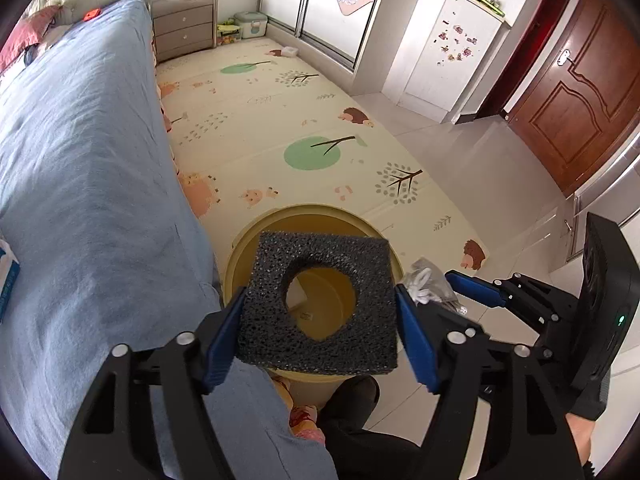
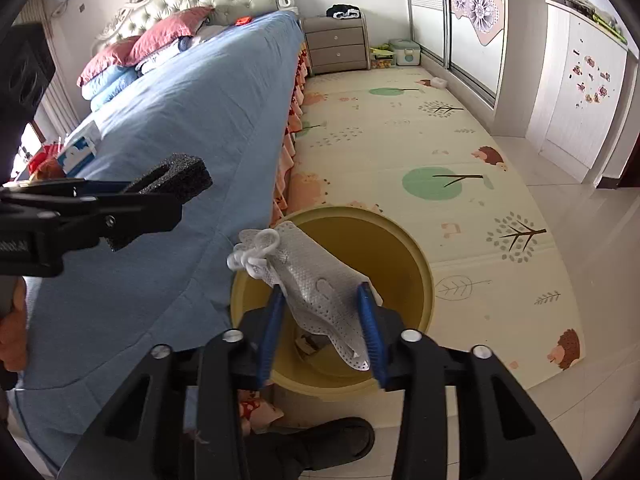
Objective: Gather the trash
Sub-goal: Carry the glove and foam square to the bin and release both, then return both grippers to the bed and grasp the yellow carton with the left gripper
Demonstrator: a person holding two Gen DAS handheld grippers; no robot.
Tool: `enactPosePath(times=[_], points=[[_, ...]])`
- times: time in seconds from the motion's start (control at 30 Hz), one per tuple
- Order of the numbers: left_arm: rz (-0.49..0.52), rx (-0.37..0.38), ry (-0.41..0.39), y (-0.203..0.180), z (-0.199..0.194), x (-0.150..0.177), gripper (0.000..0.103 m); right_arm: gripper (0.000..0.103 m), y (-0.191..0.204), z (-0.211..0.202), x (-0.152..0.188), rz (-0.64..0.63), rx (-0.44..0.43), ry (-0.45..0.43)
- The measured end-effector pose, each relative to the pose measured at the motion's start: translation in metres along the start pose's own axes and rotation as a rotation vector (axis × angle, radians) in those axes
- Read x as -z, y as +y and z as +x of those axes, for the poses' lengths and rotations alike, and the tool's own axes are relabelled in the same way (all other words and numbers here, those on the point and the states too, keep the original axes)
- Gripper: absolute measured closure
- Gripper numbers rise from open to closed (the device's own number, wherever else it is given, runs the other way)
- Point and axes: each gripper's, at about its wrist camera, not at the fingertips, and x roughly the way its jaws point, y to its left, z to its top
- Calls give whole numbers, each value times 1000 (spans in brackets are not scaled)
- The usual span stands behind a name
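Observation:
My left gripper is shut on a square black foam block with a round hole and holds it above the open yellow bin. My right gripper is shut on a white perforated face mask and holds it over the same yellow bin. The right gripper with the mask shows in the left wrist view at right. The left gripper with the foam shows in the right wrist view at left. Some small scraps lie at the bin's bottom.
A bed with a blue sheet runs along the left, close against the bin. A patterned play mat covers the floor beyond. A blue-white box lies on the bed. My shoe is below the bin. A wooden door is at right.

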Motion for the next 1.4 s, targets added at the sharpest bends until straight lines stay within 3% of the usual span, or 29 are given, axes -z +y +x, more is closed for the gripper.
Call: enactPosePath(times=[0.03,0.07,0.2,0.47,0.67,0.97,1.4], points=[[-4,0,6,1,4,-3,7,36,0,4,0,-1,28,1],[-10,-6,7,2,6,-4,5,36,2,5,1,0,46,-8],[-20,-4,37,5,11,-1,5,36,-3,7,5,24,11,-3],[9,-4,-20,2,-10,7,5,36,-8,-16,8,61,-28,-18],[18,-11,-58,8,-35,21,5,36,13,-38,2,17,-34,-50],[14,-106,-170,55,-105,63,5,36,72,-69,-13,-76,-128,-102],[-84,-303,-261,173,-199,122,5,35,219,-73,-32,-254,-310,-99]])
